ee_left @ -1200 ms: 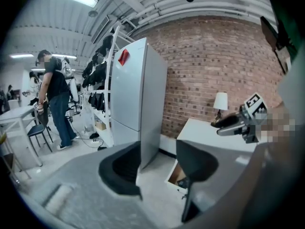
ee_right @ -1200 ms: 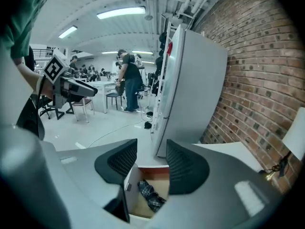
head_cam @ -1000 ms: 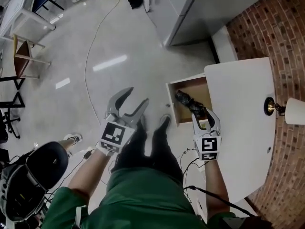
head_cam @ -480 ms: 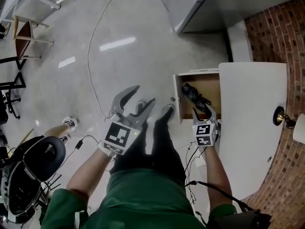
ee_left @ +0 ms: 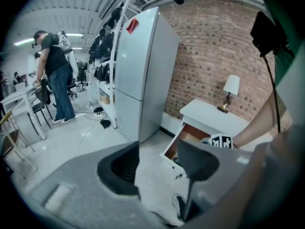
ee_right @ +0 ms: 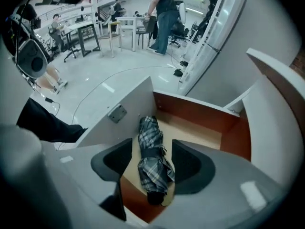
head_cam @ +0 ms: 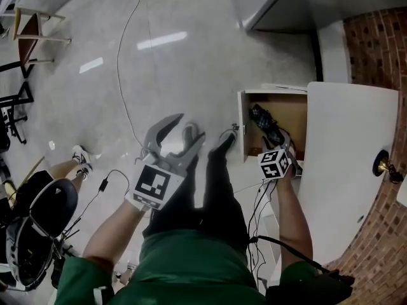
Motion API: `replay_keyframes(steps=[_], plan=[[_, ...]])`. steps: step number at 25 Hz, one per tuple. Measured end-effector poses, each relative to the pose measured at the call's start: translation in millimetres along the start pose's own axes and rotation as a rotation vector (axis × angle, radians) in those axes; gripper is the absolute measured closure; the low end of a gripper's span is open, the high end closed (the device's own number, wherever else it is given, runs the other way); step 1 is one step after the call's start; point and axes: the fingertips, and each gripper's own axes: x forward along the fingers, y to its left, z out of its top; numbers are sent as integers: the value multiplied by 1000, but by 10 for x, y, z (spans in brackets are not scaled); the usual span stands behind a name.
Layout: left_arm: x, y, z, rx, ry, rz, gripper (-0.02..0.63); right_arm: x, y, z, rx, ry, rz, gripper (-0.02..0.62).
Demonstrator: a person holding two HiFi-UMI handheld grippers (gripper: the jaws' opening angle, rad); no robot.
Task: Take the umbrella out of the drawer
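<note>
A folded dark plaid umbrella [head_cam: 266, 124] lies lengthwise in the open wooden drawer [head_cam: 291, 114] of a white nightstand [head_cam: 350, 145]. My right gripper [head_cam: 275, 143] points steeply down into the drawer. Its jaws are opening and stand either side of the umbrella [ee_right: 153, 161] without pressing on it. The drawer's brown walls [ee_right: 193, 109] surround it. My left gripper [head_cam: 185, 129] hangs over the floor to the left of the drawer, its jaws opening with nothing between them [ee_left: 159, 162]. Its view shows the drawer [ee_left: 186, 136] from the side.
A brass lamp base [head_cam: 383, 166] stands on the nightstand by the brick wall [head_cam: 375, 37]. A grey fridge [ee_left: 143, 70] stands beyond. The person's legs and shoes [head_cam: 226, 140] are in front of the drawer. A cable [head_cam: 122, 62] crosses the floor, a chair [head_cam: 38, 215] stands left.
My right gripper has dropped from above the nightstand's edge down into the drawer over the umbrella, and its jaws have spread. My left gripper has sunk a little.
</note>
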Motion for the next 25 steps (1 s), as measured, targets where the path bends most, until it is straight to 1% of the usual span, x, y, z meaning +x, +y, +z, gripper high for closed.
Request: replay_keyframes(steps=[5,7,13,19,25], plan=[[140,-137,-224,8,47,-41,356,377,11,-199,-163,94,-2,313],[197,-182,-272,0,53,-48,357,522,-9,-276,-208,127,-1,305],[280,-287,-399,-22,70,-53,359,878,-69,-526,-268,208,5,304],[294,-222,-561,-34,107,-47,363,1123,36,-592,-332,267,18,304],[319,-284,-559,-18,125,-55,366,1158,-26,-624,-358,287,-32,304]])
